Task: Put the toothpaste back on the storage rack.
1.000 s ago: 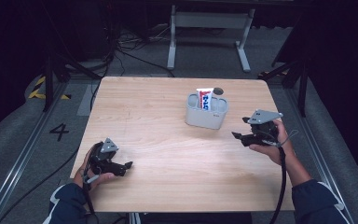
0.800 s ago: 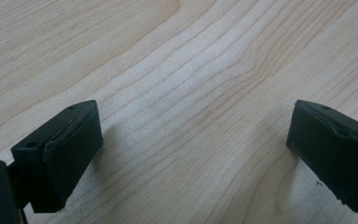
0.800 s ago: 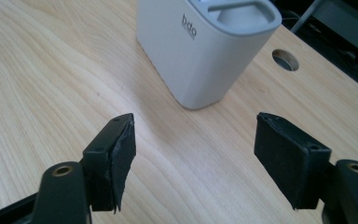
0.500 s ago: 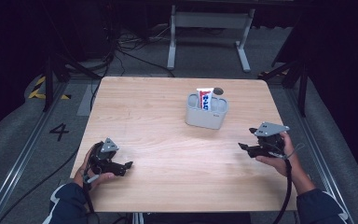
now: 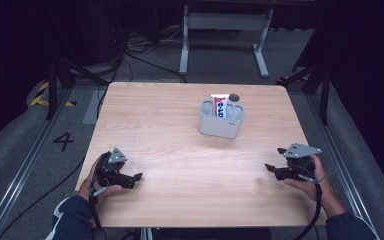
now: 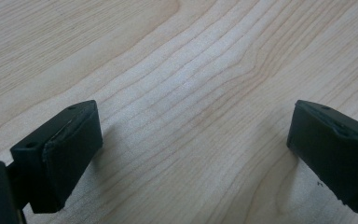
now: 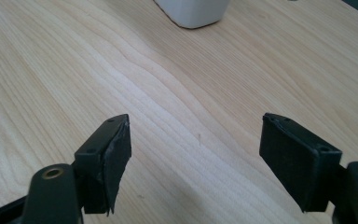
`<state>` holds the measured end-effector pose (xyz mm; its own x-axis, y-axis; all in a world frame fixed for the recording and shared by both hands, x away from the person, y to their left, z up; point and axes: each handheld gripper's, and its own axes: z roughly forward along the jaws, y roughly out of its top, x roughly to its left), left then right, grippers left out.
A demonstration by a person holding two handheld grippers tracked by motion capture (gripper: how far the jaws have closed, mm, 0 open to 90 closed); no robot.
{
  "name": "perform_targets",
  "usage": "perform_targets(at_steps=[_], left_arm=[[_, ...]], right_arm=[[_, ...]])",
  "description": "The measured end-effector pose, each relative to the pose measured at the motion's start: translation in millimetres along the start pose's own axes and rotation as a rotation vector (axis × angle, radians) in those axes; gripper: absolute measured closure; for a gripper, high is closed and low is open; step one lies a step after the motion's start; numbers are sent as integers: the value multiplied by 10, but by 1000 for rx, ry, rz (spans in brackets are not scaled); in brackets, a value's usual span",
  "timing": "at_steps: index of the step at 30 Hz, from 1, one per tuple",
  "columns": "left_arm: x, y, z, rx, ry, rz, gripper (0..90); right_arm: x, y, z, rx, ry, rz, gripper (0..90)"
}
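A grey holder [image 5: 221, 121] stands on the wooden table [image 5: 170, 130], right of centre toward the back; a red, white and blue tube [image 5: 219, 105] and a dark round-topped item [image 5: 233, 97] stick up from it. My left gripper [image 5: 136, 178] rests low at the front left, open, with bare wood between its pads [image 6: 70, 154]. My right gripper [image 5: 270, 169] is held at the front right, open with nothing between its fingers [image 7: 114, 156]; its jaws have just been opening. The holder's base [image 7: 193, 11] shows at the top of the right gripper view.
Beyond the table's far edge stands a white metal frame [image 5: 222, 30] on a dark floor with cables. A rail [image 5: 25, 165] and a floor mark "4" [image 5: 63, 141] lie to the left. A stand leg [image 5: 325, 95] is close to the right edge.
My right gripper has moved down and toward the front right edge of the table, away from the holder. The left gripper has stayed where it was.
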<state>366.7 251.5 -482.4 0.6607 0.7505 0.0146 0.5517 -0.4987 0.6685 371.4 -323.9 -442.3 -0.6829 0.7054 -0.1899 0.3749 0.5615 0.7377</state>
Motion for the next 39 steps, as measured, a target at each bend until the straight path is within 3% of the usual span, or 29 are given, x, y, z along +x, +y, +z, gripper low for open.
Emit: perform_targets(at_steps=[5, 7, 8, 12, 15, 19, 28, 34, 39], left_arm=[[1, 0, 0, 0, 0, 0, 36], [0, 0, 0, 0, 0, 0, 36], [0, 0, 0, 0, 0, 0, 36], [5, 3, 1, 0, 2, 7, 35], [4, 3, 2, -1, 2, 6, 34], [6, 3, 4, -2, 0, 8, 35], [-6, -1, 3, -2, 1, -7, 35], [-29, -8, 0, 0, 4, -35, 34], [-28, -8, -3, 2, 8, -31, 34]], right_arm=[[-3, -182, -31, -8, 9, 43, 223], [-8, -233, -32, -2, 4, 52, 222], [-15, -321, -34, 19, 3, 85, 216], [-31, -449, -62, 43, -4, 131, 212], [-20, -522, -105, 52, -30, 162, 200], [-18, -635, -150, 58, -30, 192, 199], [-112, -822, -223, 34, -27, 295, 183], [-109, -820, -220, 34, -27, 292, 179], [-108, -820, -220, 34, -27, 292, 179]])
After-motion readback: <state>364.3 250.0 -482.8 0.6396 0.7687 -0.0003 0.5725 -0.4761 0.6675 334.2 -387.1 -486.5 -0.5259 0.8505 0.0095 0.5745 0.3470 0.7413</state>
